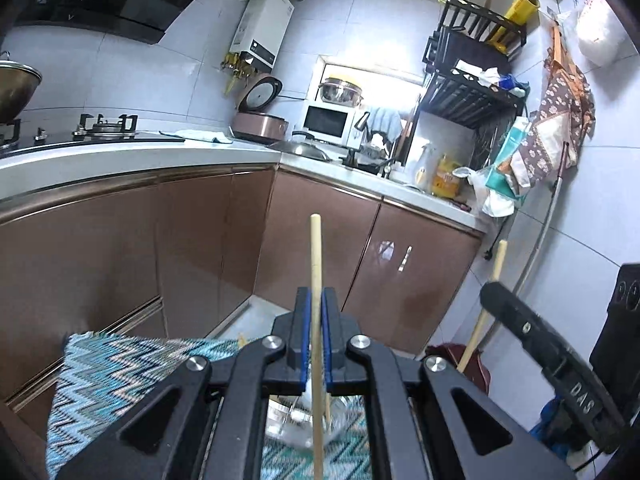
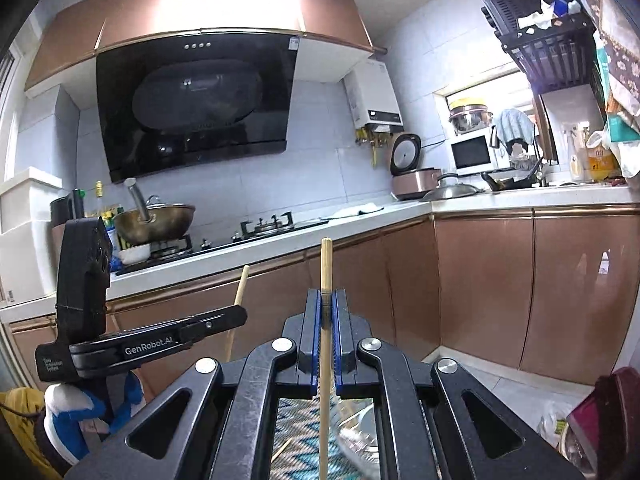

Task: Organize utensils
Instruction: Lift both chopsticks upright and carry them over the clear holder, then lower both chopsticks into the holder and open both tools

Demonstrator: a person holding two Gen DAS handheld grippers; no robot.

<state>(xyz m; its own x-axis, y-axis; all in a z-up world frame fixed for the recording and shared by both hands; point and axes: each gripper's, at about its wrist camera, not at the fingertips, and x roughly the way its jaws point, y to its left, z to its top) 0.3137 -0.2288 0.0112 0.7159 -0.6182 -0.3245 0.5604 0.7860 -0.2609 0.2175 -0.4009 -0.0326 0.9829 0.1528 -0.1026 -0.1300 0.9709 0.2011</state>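
Low in the left wrist frame, the left tool [image 1: 316, 310] is closed tight on an upright chopstick [image 1: 315, 264] at centre, above a zigzag cloth [image 1: 100, 372]. The right tool [image 2: 327, 310] likewise pinches a second chopstick [image 2: 326, 264] at frame centre. Beyond, a wok [image 2: 154, 222] sits at mid-left on the stove [image 2: 264, 228].

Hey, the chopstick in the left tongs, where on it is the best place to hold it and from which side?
Probably much as shown: the left tongs pinch the chopstick on its shaft, below the top end, pads closing from either side. It is a thin round stick standing nearly upright, so a sideways pinch across its width should keep it from swinging. The right tongs hold theirs the same way.
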